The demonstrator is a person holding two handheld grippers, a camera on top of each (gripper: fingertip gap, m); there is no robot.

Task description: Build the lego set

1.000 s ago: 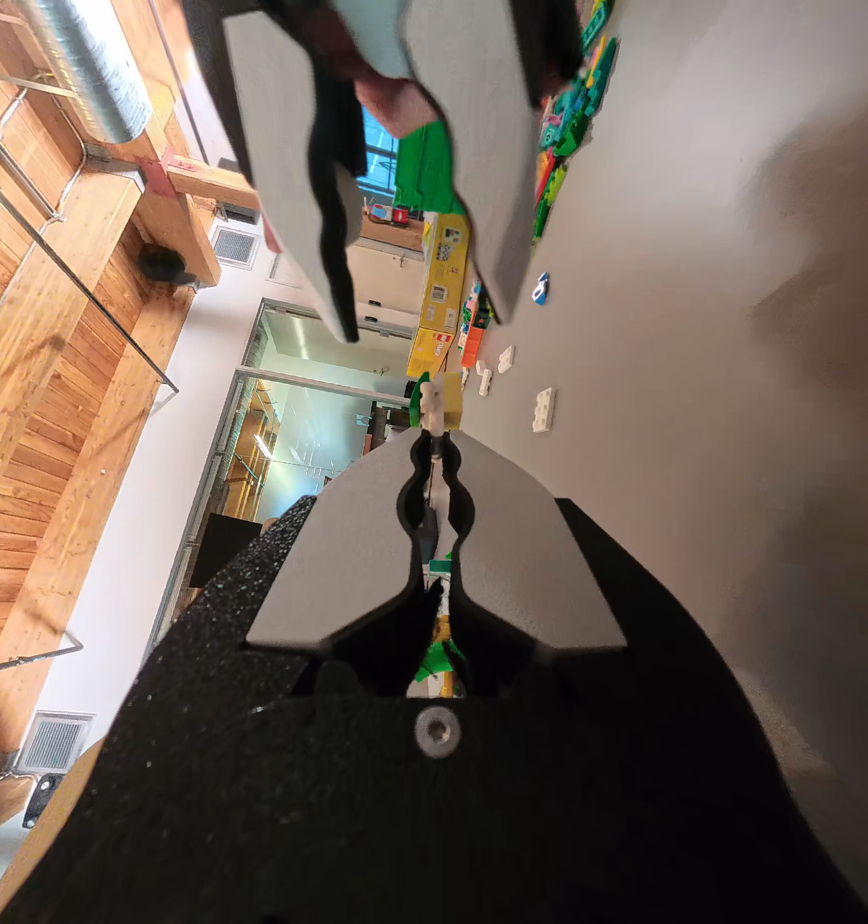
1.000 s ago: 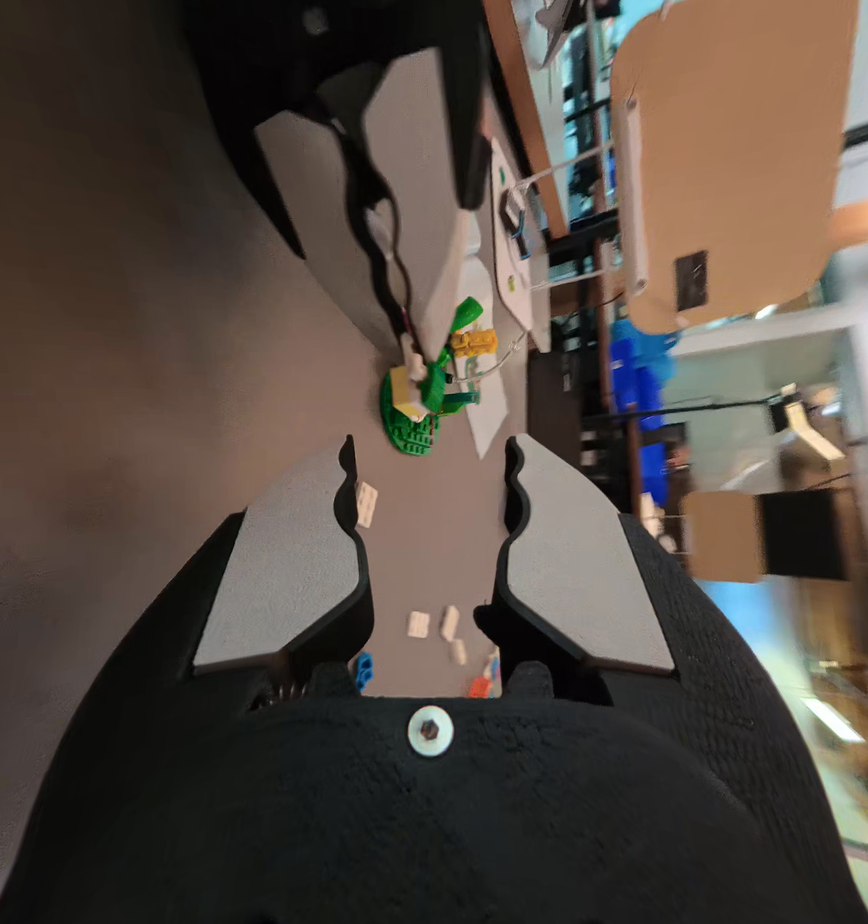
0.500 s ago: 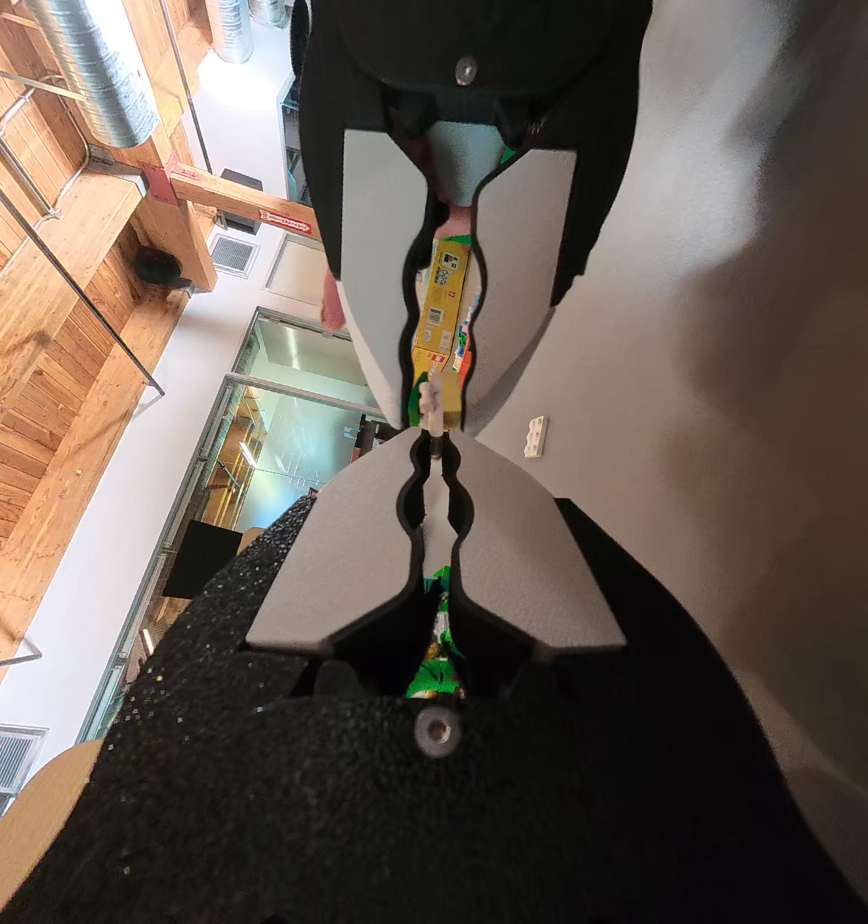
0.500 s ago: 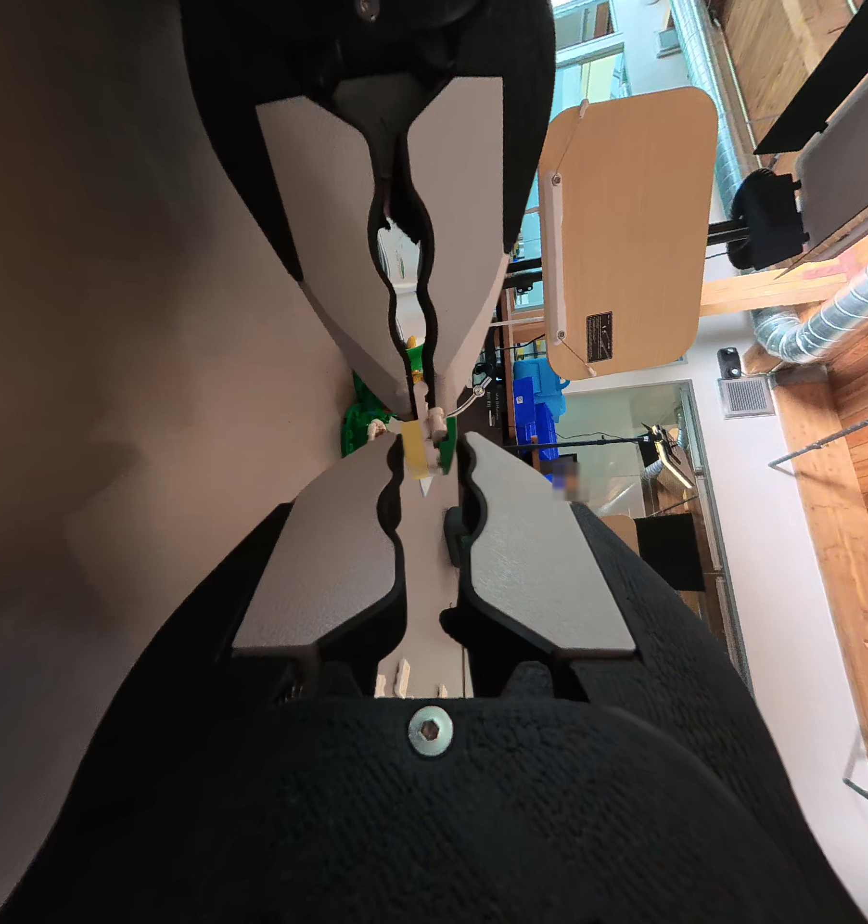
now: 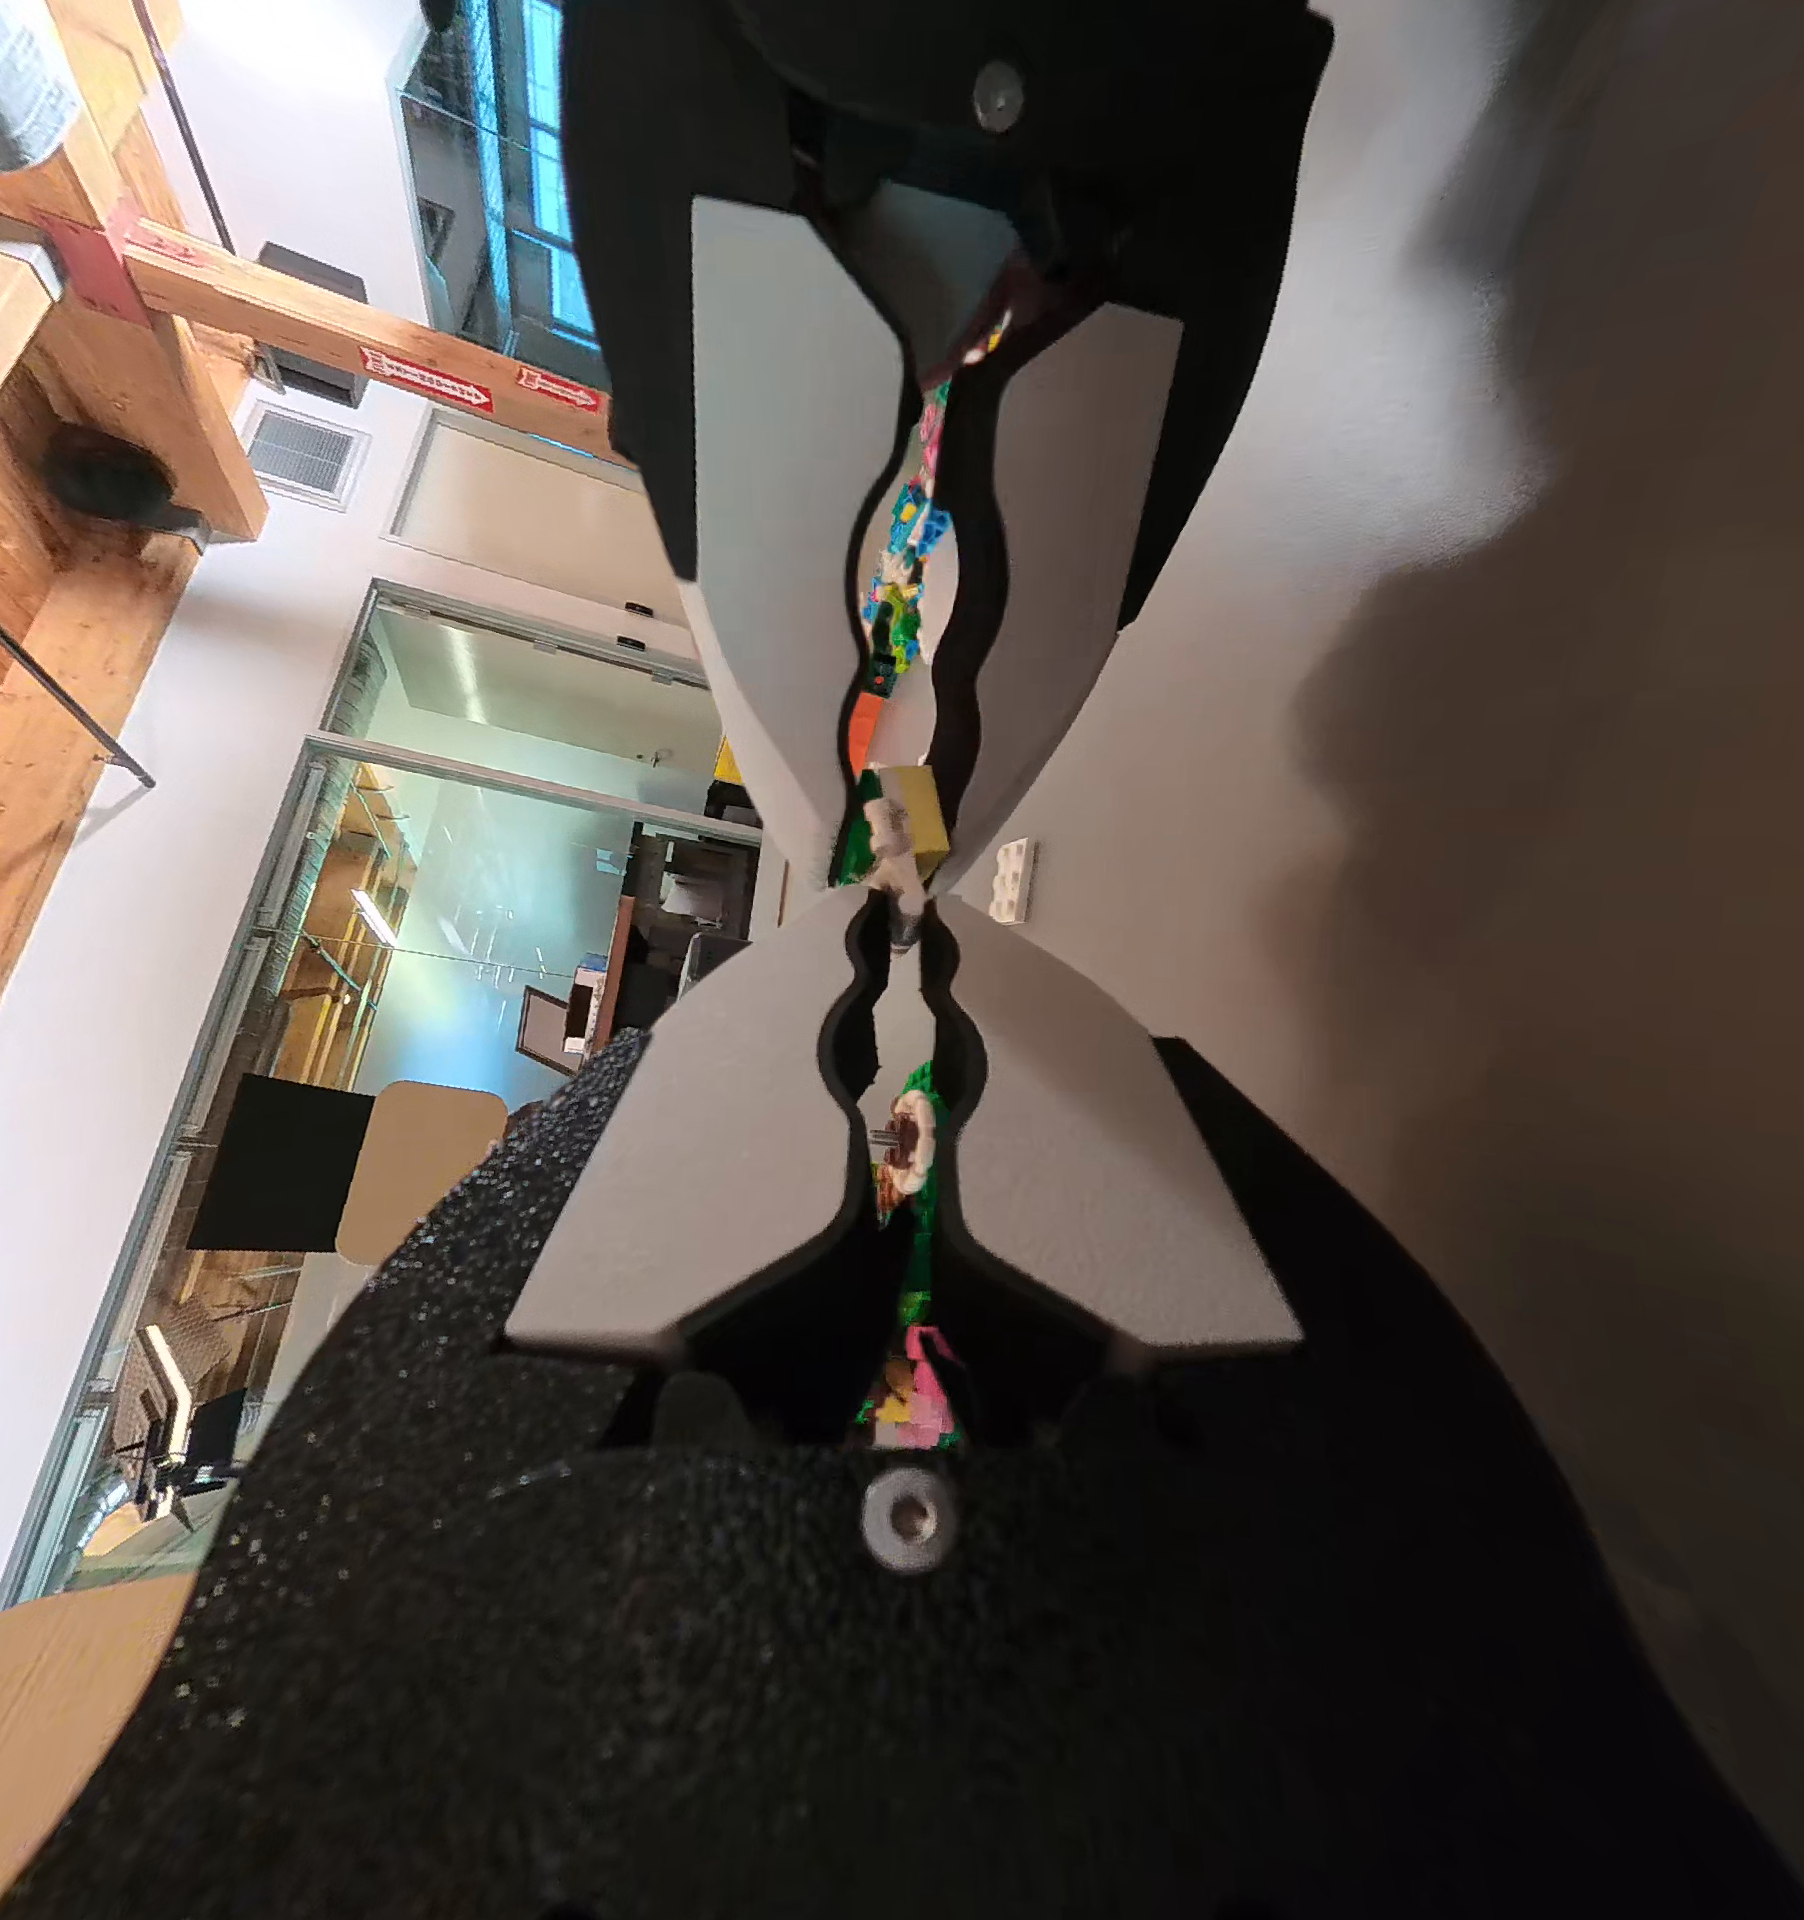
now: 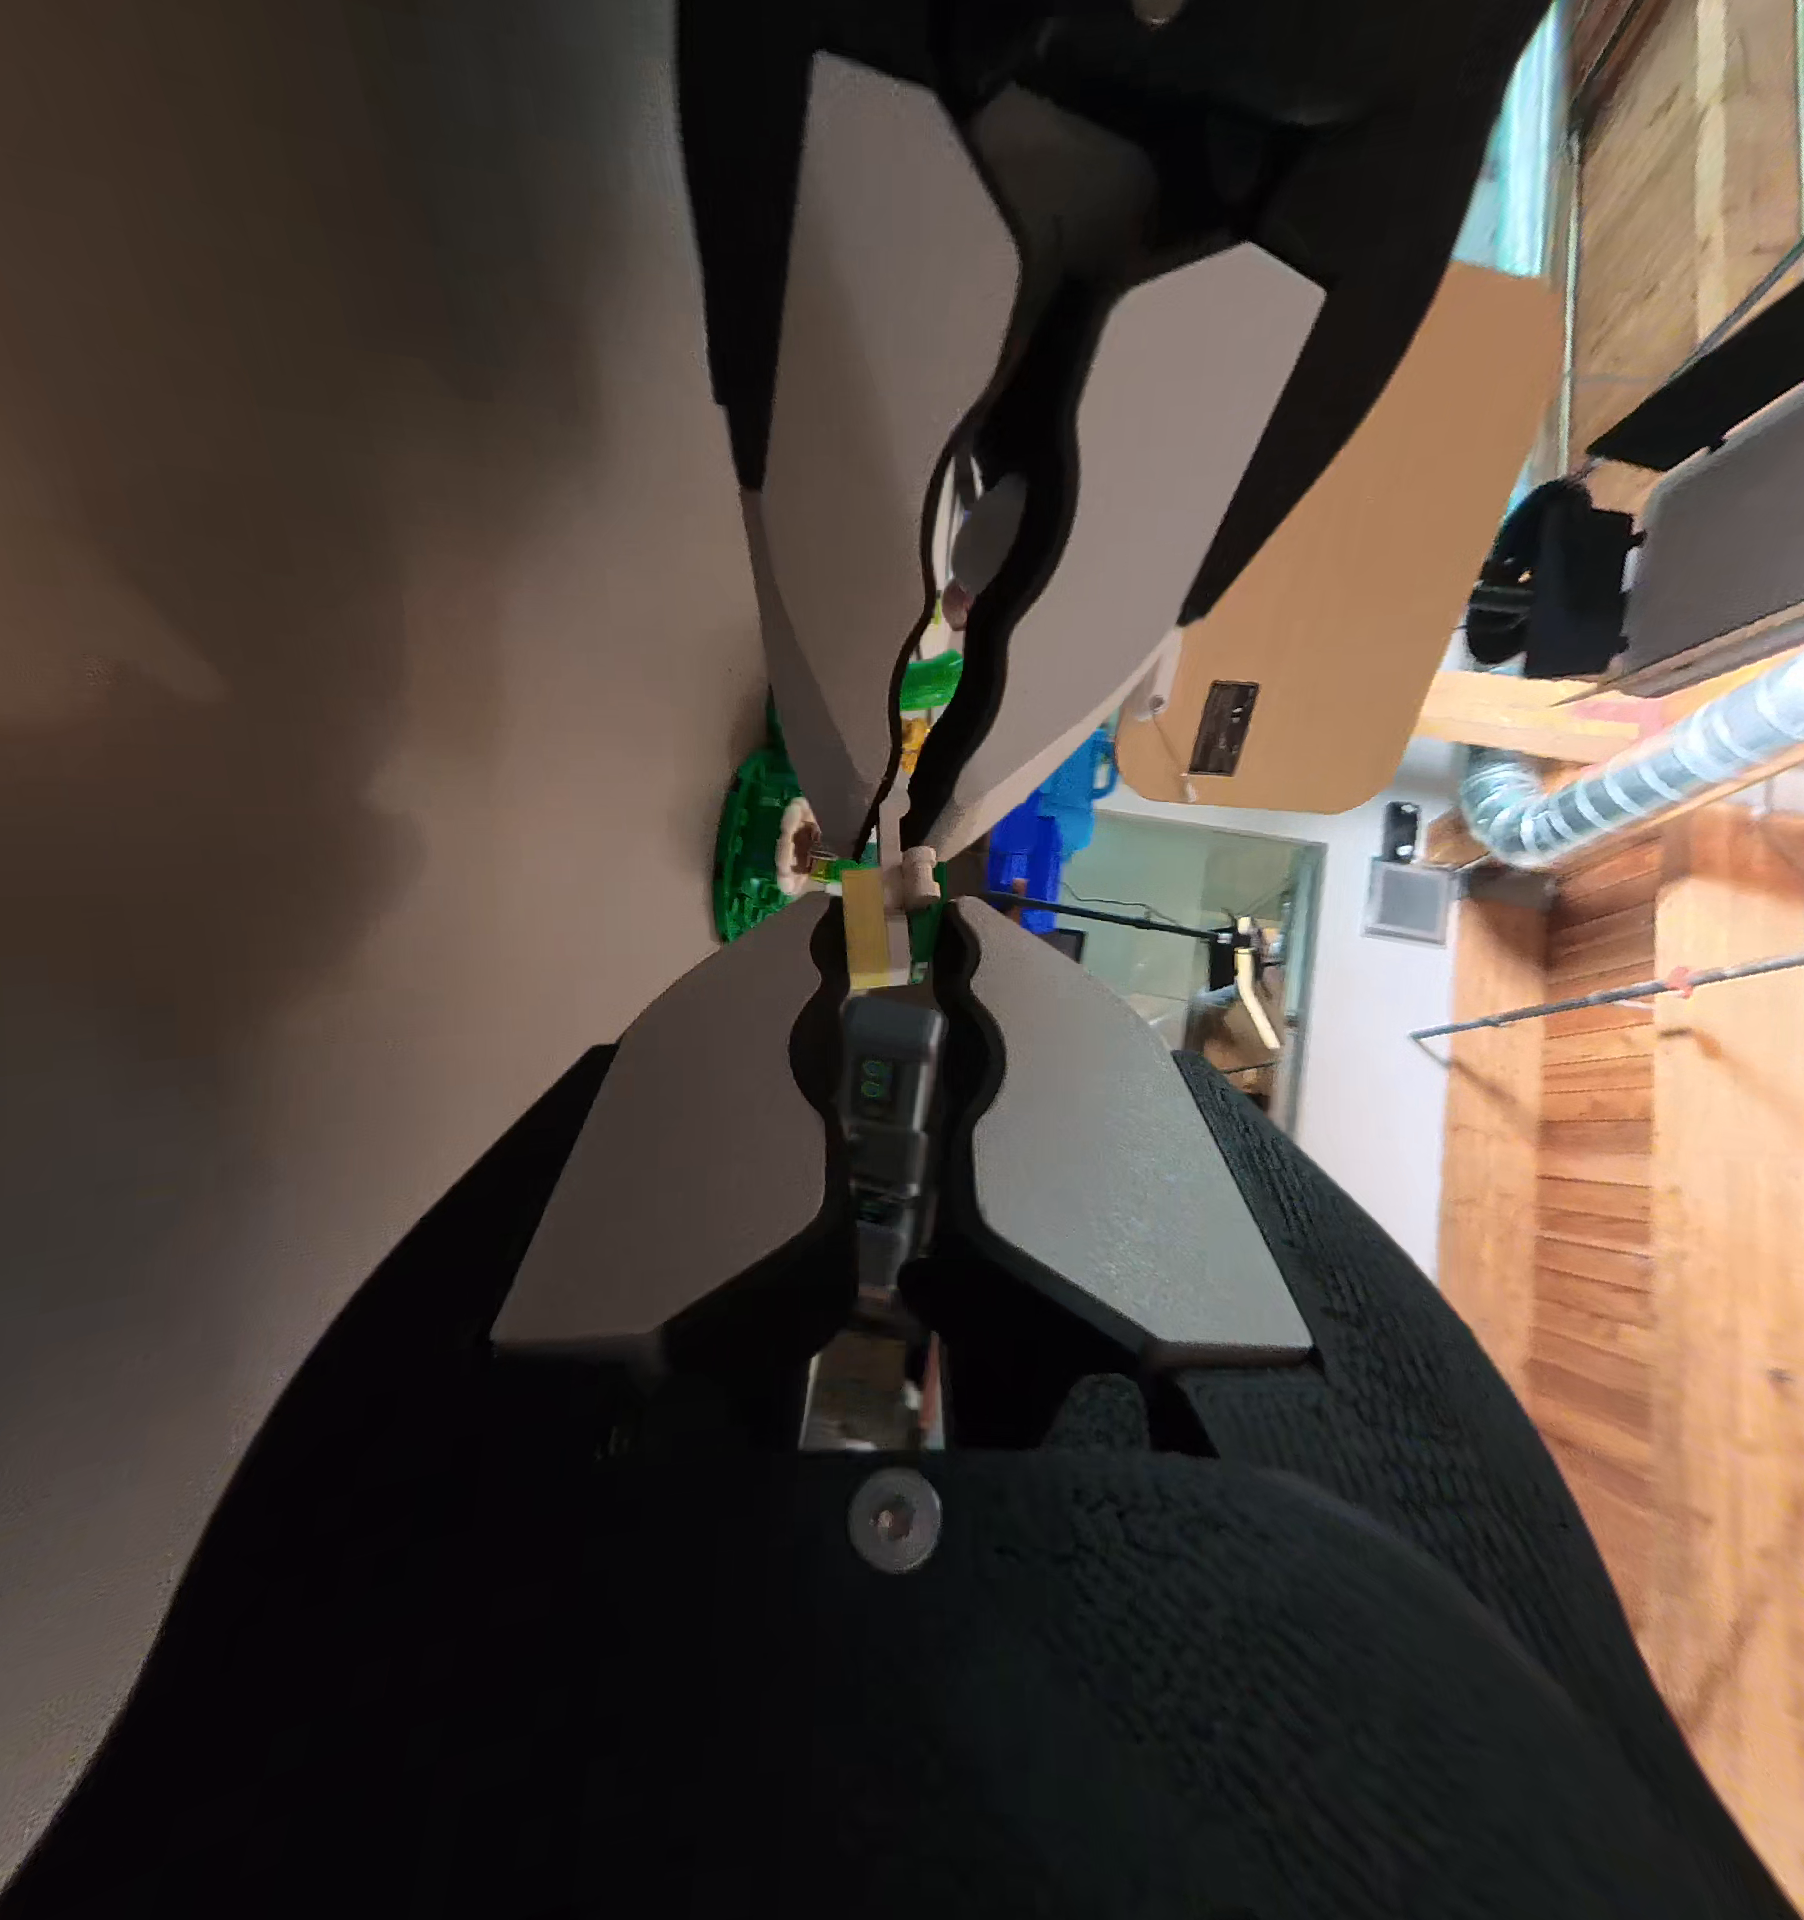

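Observation:
A small lego assembly (image 5: 893, 821) of a yellow brick, a white piece and a green part is held in the air between my two grippers, which meet tip to tip. My left gripper (image 5: 898, 914) is shut on its thin white end. My right gripper (image 6: 882, 920) is shut on the yellow brick and green part (image 6: 867, 925). In the left wrist view the right gripper (image 5: 893, 831) comes in from the top. In the right wrist view the left gripper (image 6: 882, 831) comes in from the top, next to a tan-white stud piece (image 6: 919, 868).
A round green baseplate build with a flower (image 6: 747, 852) stands on the grey table (image 6: 358, 520) behind the grippers. A white plate (image 5: 1012, 878) lies loose on the table. A pile of coloured bricks (image 5: 903, 582) shows through the right gripper's gap.
My right gripper, open and apart a second ago, came in and shut on the yellow and green end. Both grippers have since tilted slightly together, and the left stayed shut.

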